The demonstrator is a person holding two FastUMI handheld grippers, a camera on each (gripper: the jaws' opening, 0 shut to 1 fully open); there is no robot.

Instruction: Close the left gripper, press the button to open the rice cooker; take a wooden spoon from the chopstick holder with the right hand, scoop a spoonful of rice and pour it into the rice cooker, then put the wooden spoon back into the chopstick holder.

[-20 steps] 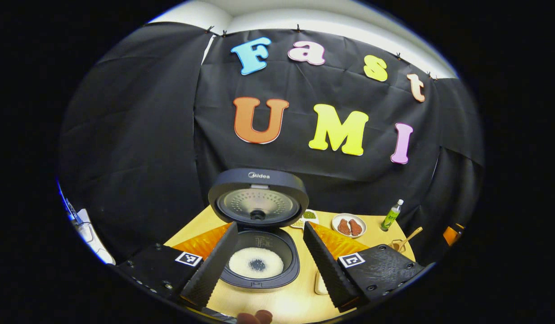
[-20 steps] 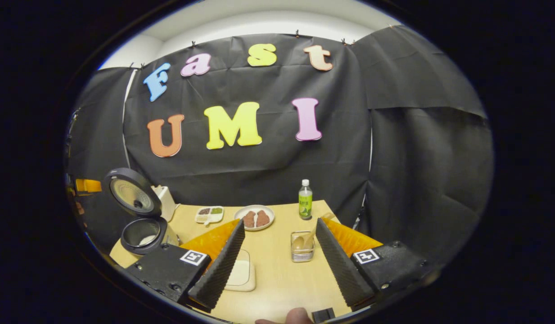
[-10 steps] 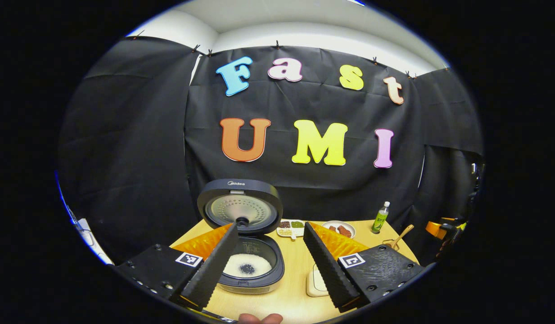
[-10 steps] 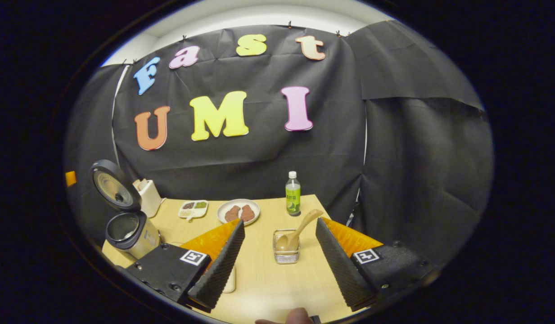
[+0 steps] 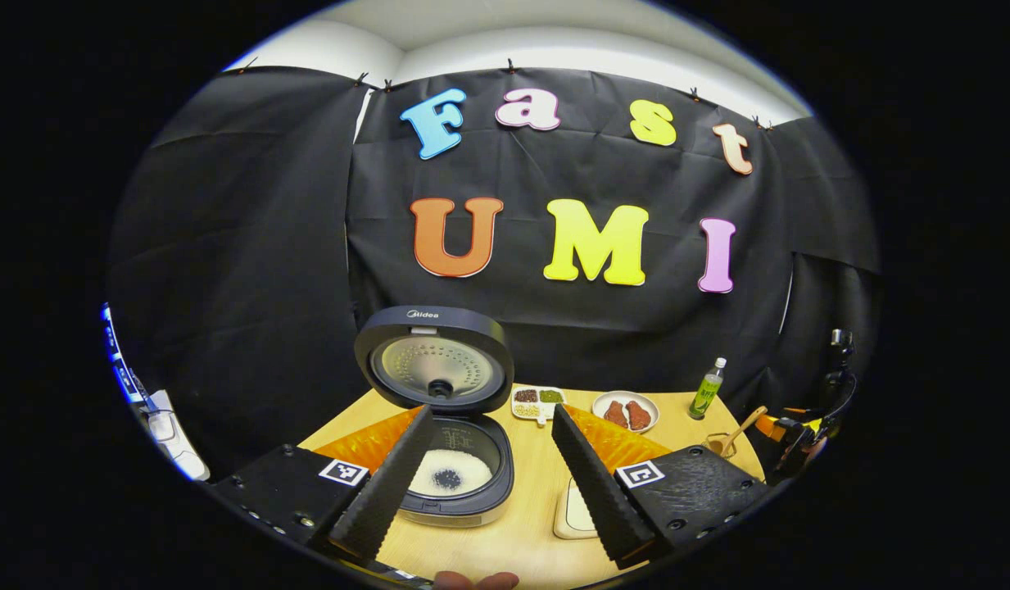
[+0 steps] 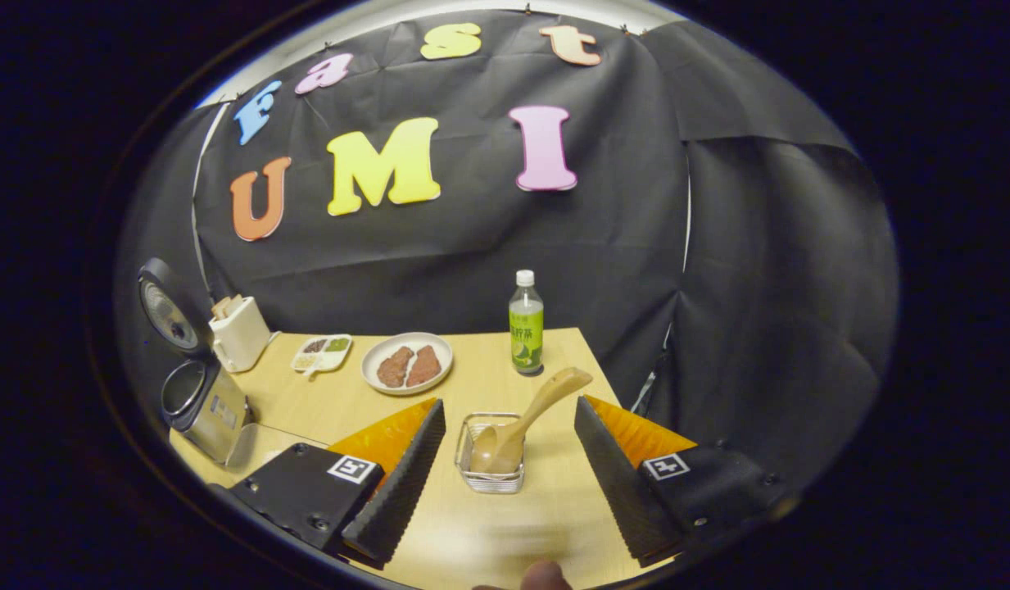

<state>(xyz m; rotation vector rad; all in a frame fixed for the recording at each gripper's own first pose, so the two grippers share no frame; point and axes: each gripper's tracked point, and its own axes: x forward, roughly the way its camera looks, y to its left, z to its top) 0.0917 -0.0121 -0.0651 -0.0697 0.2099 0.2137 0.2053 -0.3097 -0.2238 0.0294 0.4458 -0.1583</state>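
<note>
The table [image 6: 332, 401] runs across the lower half of both views, and everything on it sits within reach of the person. At the lower centre of the left gripper view the rice cooker [image 5: 451, 475] stands with its lid [image 5: 433, 359] tipped up and back, so the button step looks done and the pot is open to take rice; there is already white rice in it.

The left hand-held gripper [image 5: 492, 471] hangs back above the cooker with its fingers spread, out of the way. The right hand-held gripper [image 6: 509, 467] is also spread, and lines up on the chopstick holder [image 6: 490, 465] at the lower centre of its view. The wooden spoon [image 6: 521, 424] leans in it, bowl down, handle slanting up to the right, easy to pinch.

Compared with a second ago, the holder looks larger and lower between the right fingers, so that gripper has closed in, while the cooker has slid to the far left edge.
</note>
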